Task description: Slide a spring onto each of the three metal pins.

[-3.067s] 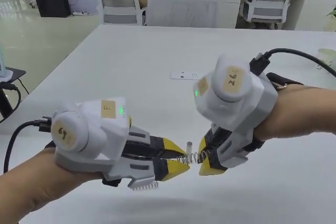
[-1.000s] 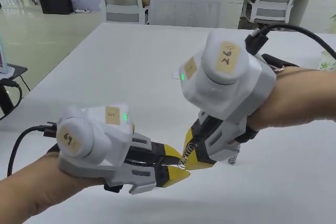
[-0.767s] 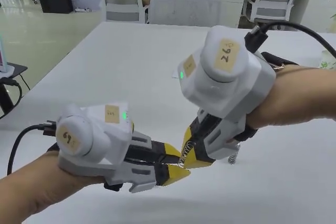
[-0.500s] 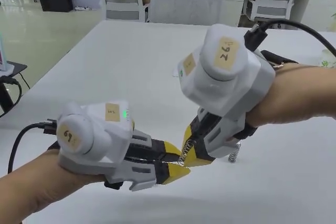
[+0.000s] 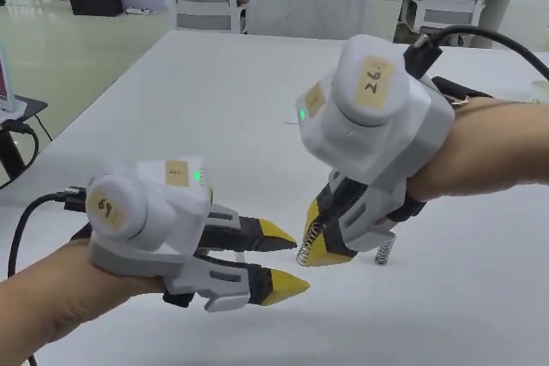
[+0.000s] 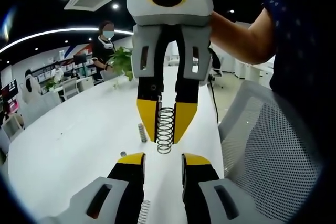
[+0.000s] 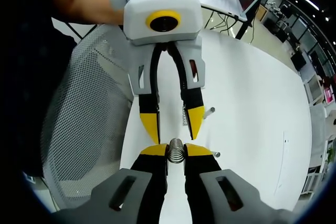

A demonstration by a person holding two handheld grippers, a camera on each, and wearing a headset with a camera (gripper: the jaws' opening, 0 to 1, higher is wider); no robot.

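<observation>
Headset downward, gripper views opposed, sharing spring [image 6: 165, 129]

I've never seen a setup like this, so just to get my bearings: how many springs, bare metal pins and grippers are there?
Springs: 3 (held spring, standing spring, lying spring)
Bare pins: 2 (far pin, near pin)
Grippers: 2 (left gripper open, right gripper shut on the held spring)
Total: 7

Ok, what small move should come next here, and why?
Probably bring the left hand-held gripper down onto a bare pin lying on the table and close on it. Its jaws stand apart and empty, while the right hand-held gripper is shut on a spring with no pin lined up to take it.
</observation>
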